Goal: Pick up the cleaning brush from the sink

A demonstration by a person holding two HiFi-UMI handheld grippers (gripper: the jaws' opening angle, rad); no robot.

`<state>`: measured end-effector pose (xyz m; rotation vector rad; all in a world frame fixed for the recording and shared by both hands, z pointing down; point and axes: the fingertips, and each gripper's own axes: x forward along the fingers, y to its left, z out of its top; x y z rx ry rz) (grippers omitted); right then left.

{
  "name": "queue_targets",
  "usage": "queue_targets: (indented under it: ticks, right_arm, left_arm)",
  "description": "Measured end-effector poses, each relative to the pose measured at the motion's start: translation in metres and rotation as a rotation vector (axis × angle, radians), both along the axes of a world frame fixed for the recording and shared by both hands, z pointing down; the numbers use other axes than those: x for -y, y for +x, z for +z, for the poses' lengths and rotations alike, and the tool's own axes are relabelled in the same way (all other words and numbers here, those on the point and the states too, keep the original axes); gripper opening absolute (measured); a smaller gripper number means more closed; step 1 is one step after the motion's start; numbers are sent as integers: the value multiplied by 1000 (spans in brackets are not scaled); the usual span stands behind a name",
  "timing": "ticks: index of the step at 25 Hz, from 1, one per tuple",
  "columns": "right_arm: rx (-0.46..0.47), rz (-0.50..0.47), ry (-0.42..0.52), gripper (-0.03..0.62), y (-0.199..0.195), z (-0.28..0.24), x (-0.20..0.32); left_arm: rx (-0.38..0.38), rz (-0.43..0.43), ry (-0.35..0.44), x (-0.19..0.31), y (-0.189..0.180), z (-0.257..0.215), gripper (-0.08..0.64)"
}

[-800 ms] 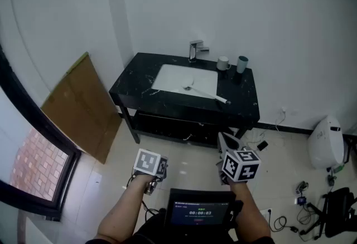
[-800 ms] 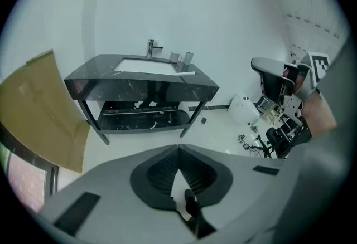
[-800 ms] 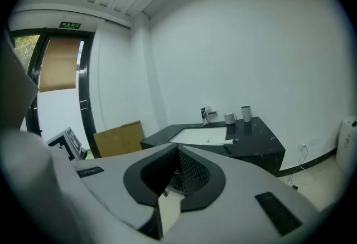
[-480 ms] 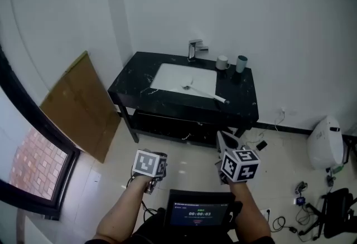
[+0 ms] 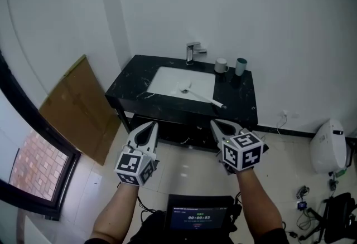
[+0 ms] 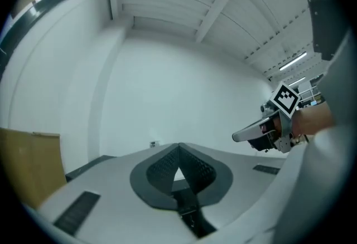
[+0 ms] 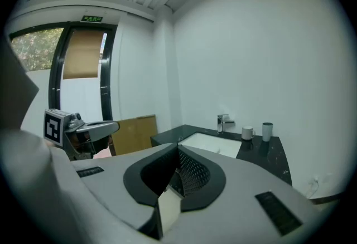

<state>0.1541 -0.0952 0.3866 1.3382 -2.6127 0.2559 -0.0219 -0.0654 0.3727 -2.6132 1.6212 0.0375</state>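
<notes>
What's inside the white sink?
A cleaning brush lies in the sink, its long handle sticking out over the rim onto the black counter. The drain is too small to make out.

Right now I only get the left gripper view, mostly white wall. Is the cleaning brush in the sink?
Observer: Yes. The head view shows the cleaning brush with its head in the white sink and its handle end out over the black counter.
Reviewer: Anything else up there?
Observer: A white mug and a teal cup stand right of the faucet.
Reviewer: And the right hand-held gripper?
Observer: Its own view shows jaws together, empty.
</notes>
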Motion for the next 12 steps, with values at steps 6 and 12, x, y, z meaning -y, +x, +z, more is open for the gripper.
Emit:
queue_targets:
  ticks: [6, 12]
  right_arm:
    - [27, 14, 3, 0, -7, 1, 52]
    - [-44, 33, -15, 0, -32, 5, 153]
  left_arm:
    - [-17, -63, 97, 51, -21, -17, 6]
    - [-5, -77, 169, 149, -75, -27, 6]
